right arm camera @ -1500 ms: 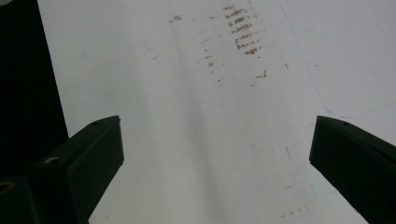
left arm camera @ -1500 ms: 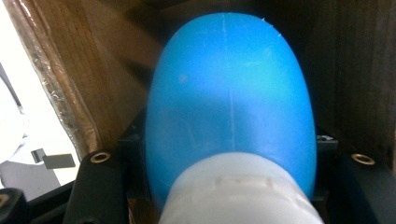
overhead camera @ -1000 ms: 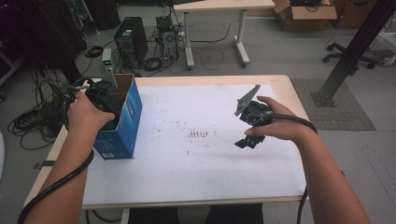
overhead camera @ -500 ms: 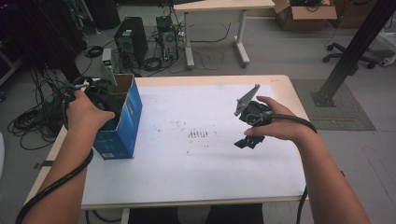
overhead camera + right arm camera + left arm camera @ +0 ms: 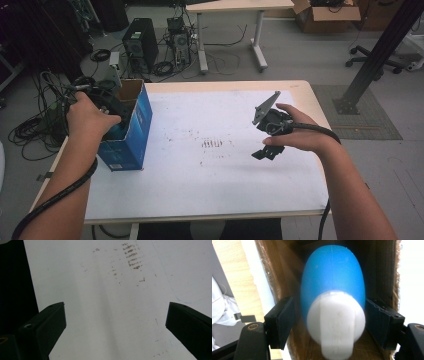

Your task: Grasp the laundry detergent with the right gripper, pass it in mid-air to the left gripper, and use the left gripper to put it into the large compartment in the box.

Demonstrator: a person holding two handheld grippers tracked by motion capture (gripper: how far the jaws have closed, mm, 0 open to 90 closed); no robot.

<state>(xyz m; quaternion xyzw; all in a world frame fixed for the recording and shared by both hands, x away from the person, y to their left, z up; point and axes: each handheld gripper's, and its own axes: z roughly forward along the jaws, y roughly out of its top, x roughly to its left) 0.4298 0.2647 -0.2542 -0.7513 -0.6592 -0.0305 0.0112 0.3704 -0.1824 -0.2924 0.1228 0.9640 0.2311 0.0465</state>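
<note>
Person at a table with a gripper in each hand. The left gripper reaches down into the open top of a blue box that stands near the table's left edge. Between its jaws sits a blue bottle with a white cap, inside the box's brown cardboard walls. The jaws have just been opening: a gap shows on the left side and the right pad looks barely clear, so the bottle appears released rather than clamped. The right gripper hovers over the bare white sheet toward the table's right edge, jaws wide apart and holding nothing.

Risks, as judged: if the left gripper is lifted while a pad catches the bottle's side or cap, the bottle could be dragged up or tipped against the wall; a sideways pull could also tilt the tall, narrow box toward the table's edge.

Hard to make out: the bottle is blurred, its base and the box floor are hidden, and whether it rests on the bottom cannot be told.
</note>
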